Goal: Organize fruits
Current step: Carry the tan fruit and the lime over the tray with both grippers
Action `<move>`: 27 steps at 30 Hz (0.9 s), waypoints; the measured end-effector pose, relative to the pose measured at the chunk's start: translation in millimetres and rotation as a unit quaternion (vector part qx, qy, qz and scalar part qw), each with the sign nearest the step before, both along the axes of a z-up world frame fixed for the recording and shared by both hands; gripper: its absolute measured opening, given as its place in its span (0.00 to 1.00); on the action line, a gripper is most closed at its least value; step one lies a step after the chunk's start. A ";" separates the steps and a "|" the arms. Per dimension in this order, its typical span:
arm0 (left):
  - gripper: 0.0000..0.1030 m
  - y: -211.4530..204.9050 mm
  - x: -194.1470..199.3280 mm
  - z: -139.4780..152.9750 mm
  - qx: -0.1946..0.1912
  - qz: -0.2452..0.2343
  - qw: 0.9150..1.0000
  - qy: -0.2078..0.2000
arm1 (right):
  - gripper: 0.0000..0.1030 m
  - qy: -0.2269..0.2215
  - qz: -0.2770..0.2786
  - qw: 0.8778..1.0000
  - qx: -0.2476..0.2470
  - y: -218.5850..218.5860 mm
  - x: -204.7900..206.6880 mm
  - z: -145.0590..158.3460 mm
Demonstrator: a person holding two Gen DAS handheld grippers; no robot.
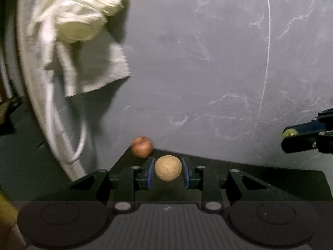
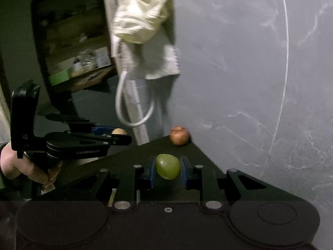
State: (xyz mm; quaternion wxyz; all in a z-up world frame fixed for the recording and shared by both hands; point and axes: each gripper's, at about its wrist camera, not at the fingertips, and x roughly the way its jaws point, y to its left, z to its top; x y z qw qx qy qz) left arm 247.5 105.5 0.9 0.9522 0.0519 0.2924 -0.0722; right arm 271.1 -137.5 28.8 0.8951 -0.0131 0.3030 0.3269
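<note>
My left gripper (image 1: 168, 170) is shut on a small tan round fruit (image 1: 167, 168), held between its blue pads above the dark table. My right gripper (image 2: 167, 169) is shut on a green grape (image 2: 167, 166). A reddish-brown round fruit (image 1: 142, 146) lies at the far corner of the dark table (image 1: 229, 168), next to the wall; it also shows in the right wrist view (image 2: 179, 135). The left gripper (image 2: 116, 134) appears in the right wrist view at the left, with a hand (image 2: 18, 164) on it. The right gripper (image 1: 291, 135) enters the left wrist view from the right edge.
A grey marbled wall (image 1: 208, 62) stands behind the table. A cream cloth bundle (image 1: 81, 14) and a white looped cable (image 1: 77, 137) hang at the left. A dark-framed mirror or screen (image 2: 70, 48) stands at the left.
</note>
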 end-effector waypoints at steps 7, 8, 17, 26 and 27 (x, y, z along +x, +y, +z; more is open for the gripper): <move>0.29 0.4 -102.4 -4.5 -0.018 0.069 0.997 0.016 | 0.25 -0.003 0.060 0.998 0.004 -7.0 -58.3 9.0; 0.29 1.3 -116.7 -5.7 -0.021 0.077 0.997 0.020 | 0.25 -0.002 0.069 0.998 0.003 -5.9 -67.3 7.4; 0.29 16.6 -203.6 -60.0 -0.059 0.131 0.986 0.087 | 0.25 0.048 0.131 0.990 -0.020 11.8 -126.9 -31.2; 0.29 17.9 -206.9 -111.6 -0.090 0.117 0.981 0.125 | 0.25 0.095 0.147 0.983 -0.061 33.9 -149.9 -83.0; 0.29 18.9 -203.8 -114.4 -0.091 0.116 0.981 0.128 | 0.25 0.098 0.150 0.982 -0.067 38.1 -151.6 -88.5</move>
